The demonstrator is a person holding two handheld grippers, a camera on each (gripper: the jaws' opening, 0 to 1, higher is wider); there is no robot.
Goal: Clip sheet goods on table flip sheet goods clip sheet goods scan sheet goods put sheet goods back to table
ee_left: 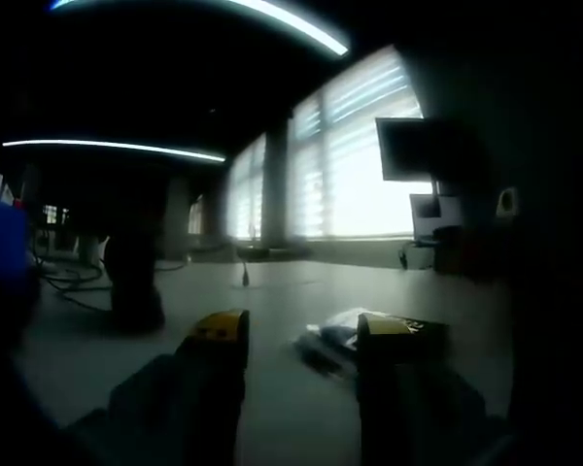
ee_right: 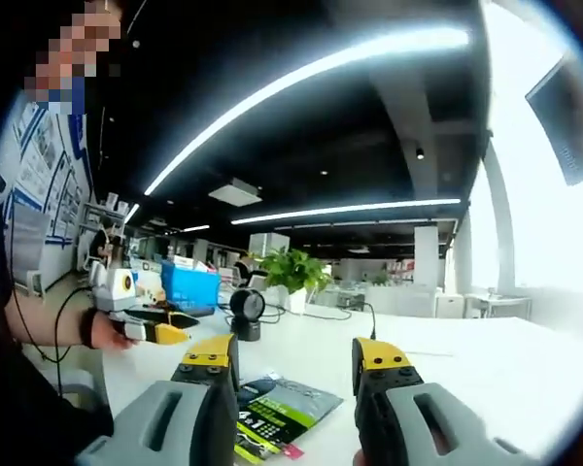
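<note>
Two yellow-tipped jaws of the right gripper (ee_right: 296, 361) stand apart with nothing between them, and the sheet goods (ee_right: 277, 412), a flat green-printed packet, lie on the white table (ee_right: 466, 359) just beyond them. Farther left, a hand holds the left gripper (ee_right: 165, 325), its jaws likewise apart. In the left gripper view, those jaws frame the dim packet on the tabletop. A potted plant (ee_right: 293, 272) stands at the far edge.
</note>
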